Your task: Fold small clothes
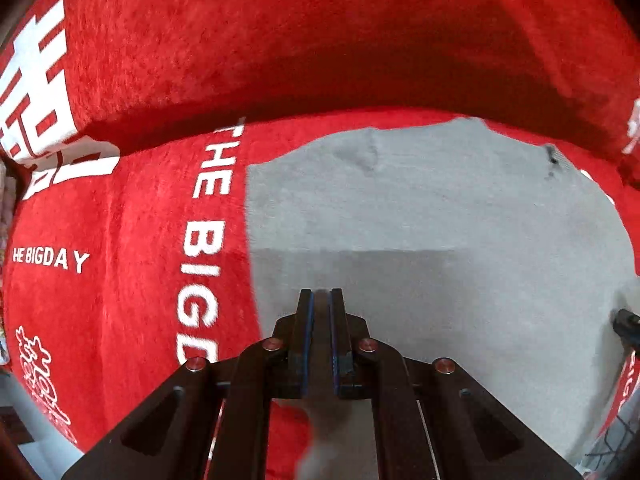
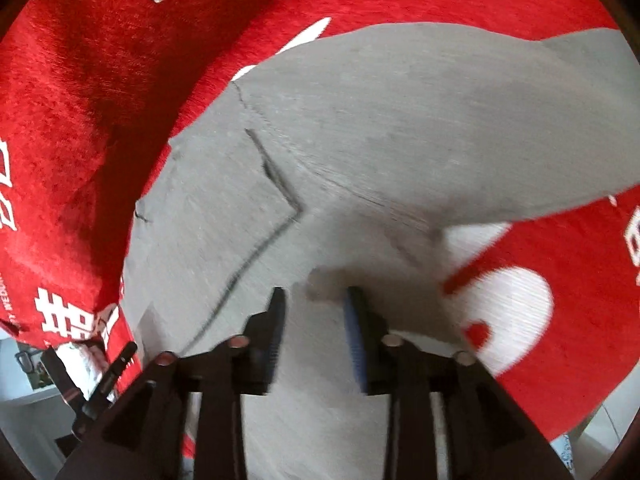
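A small grey garment [image 1: 440, 208] lies spread on a red blanket [image 1: 120, 240] with white lettering. My left gripper [image 1: 321, 292] is shut, and a strip of the grey cloth is pinched between its blue-edged pads and trails back under the fingers. In the right wrist view the garment [image 2: 400, 120] shows a sleeve reaching right and a dark seam line. My right gripper [image 2: 316, 296] hovers over the cloth with its jaws apart and a raised bit of fabric just ahead of the tips. The pads do not press on it.
The red blanket [image 2: 100, 80] rises in a fold behind the garment. The other gripper's dark tip [image 1: 628, 328] shows at the right edge of the left view. A pale floor and furniture [image 2: 24, 380] lie beyond the blanket's edge.
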`<state>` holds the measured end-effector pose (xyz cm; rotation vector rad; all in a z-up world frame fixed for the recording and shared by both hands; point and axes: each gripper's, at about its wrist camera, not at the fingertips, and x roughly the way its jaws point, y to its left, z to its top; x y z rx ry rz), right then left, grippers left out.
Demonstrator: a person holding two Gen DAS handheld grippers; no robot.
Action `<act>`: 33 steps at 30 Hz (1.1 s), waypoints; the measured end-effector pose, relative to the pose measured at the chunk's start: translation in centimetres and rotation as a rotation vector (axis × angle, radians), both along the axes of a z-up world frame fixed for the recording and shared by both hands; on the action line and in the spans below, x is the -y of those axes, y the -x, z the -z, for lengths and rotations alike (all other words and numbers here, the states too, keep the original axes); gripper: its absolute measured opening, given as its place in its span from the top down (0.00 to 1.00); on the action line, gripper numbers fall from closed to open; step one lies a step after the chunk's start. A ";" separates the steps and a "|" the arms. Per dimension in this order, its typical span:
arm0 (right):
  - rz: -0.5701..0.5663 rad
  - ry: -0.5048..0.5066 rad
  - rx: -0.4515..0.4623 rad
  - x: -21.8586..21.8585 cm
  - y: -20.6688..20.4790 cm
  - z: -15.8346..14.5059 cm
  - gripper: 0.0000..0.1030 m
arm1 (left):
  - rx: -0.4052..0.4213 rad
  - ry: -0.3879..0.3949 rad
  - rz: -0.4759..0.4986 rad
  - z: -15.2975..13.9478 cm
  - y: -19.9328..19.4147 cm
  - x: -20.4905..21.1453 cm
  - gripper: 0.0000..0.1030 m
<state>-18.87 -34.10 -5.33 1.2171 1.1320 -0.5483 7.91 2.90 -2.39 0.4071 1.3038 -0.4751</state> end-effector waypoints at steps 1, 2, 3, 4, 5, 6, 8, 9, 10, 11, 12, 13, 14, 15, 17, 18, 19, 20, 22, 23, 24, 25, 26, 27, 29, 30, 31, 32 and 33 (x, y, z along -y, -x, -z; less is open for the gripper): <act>-0.008 -0.005 0.005 0.1 0.6 -0.1 0.56 | -0.002 0.005 0.007 -0.6 0.8 0.3 0.92; -0.011 -0.010 0.008 0.0 0.9 -0.2 0.54 | -0.007 0.005 0.009 -0.8 1.3 0.6 0.92; -0.017 -0.016 0.007 0.0 1.1 -0.3 0.52 | -0.017 0.002 0.009 -1.1 1.9 0.7 0.92; -0.024 -0.019 0.006 0.0 1.4 -0.3 0.50 | -0.031 0.001 0.011 -1.4 2.5 0.8 0.92; -0.032 -0.022 0.005 0.0 1.6 -0.3 0.46 | -0.042 0.000 0.017 -1.6 3.3 1.3 0.92; -0.037 -0.025 0.008 0.1 1.8 -0.3 0.45 | -0.049 0.000 0.023 -1.8 3.7 1.6 0.92; -0.039 -0.040 0.020 0.3 2.3 -0.3 0.44 | -0.067 0.007 0.037 -2.0 5.0 2.7 0.92; -0.037 -0.047 0.023 0.5 2.6 -0.3 0.43 | -0.076 0.013 0.044 -2.0 5.6 3.3 0.92; -0.035 -0.055 0.029 0.6 2.7 -0.2 0.42 | -0.080 0.012 0.049 -2.0 6.2 3.8 0.91; -0.034 -0.060 0.036 0.7 2.8 -0.2 0.39 | -0.082 0.006 0.051 -2.0 6.6 4.2 0.86; -0.034 -0.065 0.043 0.8 3.0 -0.2 0.38 | -0.087 -0.008 0.052 -1.8 6.9 4.8 0.41; -0.034 -0.069 0.050 1.0 3.2 -0.2 0.38 | -0.092 -0.028 0.043 -2.0 7.8 5.7 0.00; -0.033 -0.072 0.058 1.1 3.5 -0.3 0.37 | -0.073 -0.031 0.034 -2.3 8.4 6.1 0.02; -0.030 -0.074 0.064 1.3 3.7 -0.3 0.37 | -0.062 -0.033 0.040 -2.5 8.9 6.6 0.02; -0.016 -0.078 0.074 1.8 4.4 -0.2 0.35 | -0.063 -0.044 0.072 -2.5 9.8 7.7 0.02; -0.009 -0.079 0.075 2.1 4.8 -0.2 0.34 | -0.061 -0.048 0.080 -2.5 10.1 8.1 0.02; 0.000 -0.076 0.075 2.5 5.3 -0.3 0.34 | -0.064 -0.053 0.088 -2.5 10.5 8.6 0.02; 0.012 -0.072 0.076 2.9 5.9 -0.3 0.34 | -0.066 -0.060 0.095 -2.5 10.9 9.2 0.02; 0.047 -0.066 0.076 4.0 7.4 -0.2 0.34 | -0.065 -0.076 0.100 -2.3 11.3 10.2 0.02; 0.072 -0.066 0.078 4.7 8.3 -0.1 0.34 | -0.064 -0.086 0.101 -2.3 11.5 10.6 0.02; 0.102 -0.068 0.080 5.4 9.3 0.0 0.34 | -0.063 -0.093 0.101 -2.2 11.5 11.1 0.02; 0.134 -0.068 0.082 6.2 10.3 0.2 0.34 | -0.065 -0.098 0.099 -2.1 11.6 11.8 0.02; 0.176 -0.066 0.085 7.1 11.6 0.4 0.34 | -0.070 -0.099 0.098 -2.0 11.7 12.2 0.02; 0.210 -0.065 0.085 7.8 12.7 0.5 0.34 | -0.075 -0.100 0.097 -1.9 11.8 12.6 0.02; 0.290 -0.061 0.084 9.3 15.2 1.0 0.34 | -0.088 -0.108 0.099 -1.6 12.1 13.8 0.02; 0.323 -0.060 0.084 9.9 16.2 1.2 0.34 | -0.092 -0.116 0.104 -1.3 12.3 14.5 0.02; 0.357 -0.060 0.084 10.4 17.3 1.4 0.34 | -0.096 -0.129 0.114 -1.0 12.6 15.3 0.02; 0.395 -0.062 0.084 11.0 18.4 1.6 0.34 | -0.099 -0.131 0.119 -0.8 12.7 15.7 0.02; 0.426 -0.066 0.085 11.5 19.3 1.9 0.34 | -0.105 -0.132 0.124 -0.7 12.9 16.1 0.02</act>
